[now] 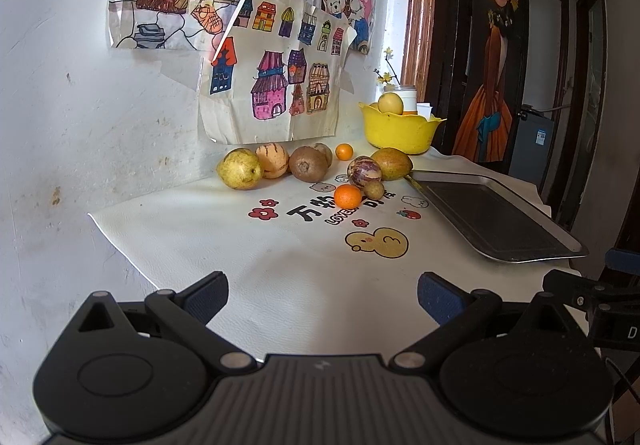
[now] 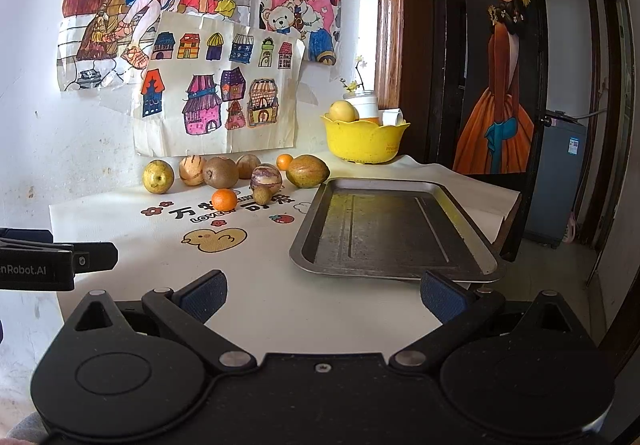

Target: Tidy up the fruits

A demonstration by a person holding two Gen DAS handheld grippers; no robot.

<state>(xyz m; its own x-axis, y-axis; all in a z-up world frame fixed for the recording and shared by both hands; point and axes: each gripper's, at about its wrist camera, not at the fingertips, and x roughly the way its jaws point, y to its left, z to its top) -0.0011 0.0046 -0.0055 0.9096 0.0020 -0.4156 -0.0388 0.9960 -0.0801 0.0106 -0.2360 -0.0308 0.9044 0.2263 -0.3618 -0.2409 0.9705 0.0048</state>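
A: Left view: how far along?
B: Barely begun, I judge. The fruits (image 1: pixel 316 169) lie loose by the wall on the desk (image 1: pixel 240 245); the tray (image 1: pixel 496 221) is bare. The left gripper (image 1: pixel 322 301) has wide, empty jaws.
A: Right view?
B: Same: pear (image 2: pixel 158 176), kiwi (image 2: pixel 220 172), orange (image 2: pixel 224 199) loose; one fruit in the bowl (image 2: pixel 362 143). The right gripper (image 2: pixel 322 299) is wide, empty.
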